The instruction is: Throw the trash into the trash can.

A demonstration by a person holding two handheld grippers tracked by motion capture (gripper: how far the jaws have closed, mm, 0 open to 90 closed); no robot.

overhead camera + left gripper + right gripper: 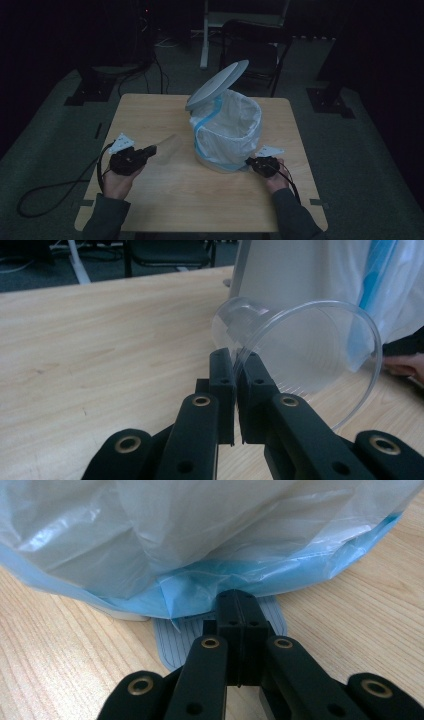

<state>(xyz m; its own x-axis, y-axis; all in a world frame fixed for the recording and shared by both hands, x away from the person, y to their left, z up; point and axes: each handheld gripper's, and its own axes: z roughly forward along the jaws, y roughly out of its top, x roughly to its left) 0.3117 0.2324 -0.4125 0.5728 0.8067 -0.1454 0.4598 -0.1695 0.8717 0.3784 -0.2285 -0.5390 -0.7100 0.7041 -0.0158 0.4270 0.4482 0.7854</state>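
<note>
Clear plastic cup [300, 355] — pinched at its rim by the left gripper [235, 370] — was lifted but not yet binned; right gripper [239, 605], closed, pressed the bin's pedal [172, 645], lid [218, 83] up.

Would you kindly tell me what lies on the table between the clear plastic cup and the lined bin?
Nothing: in the high view, bare table separates the clear plastic cup, held by the left hand-held gripper, from the lined bin.

A light wooden table [150, 195] — a lined white pedal bin [227, 132] stands on it, near the far edge.
</note>
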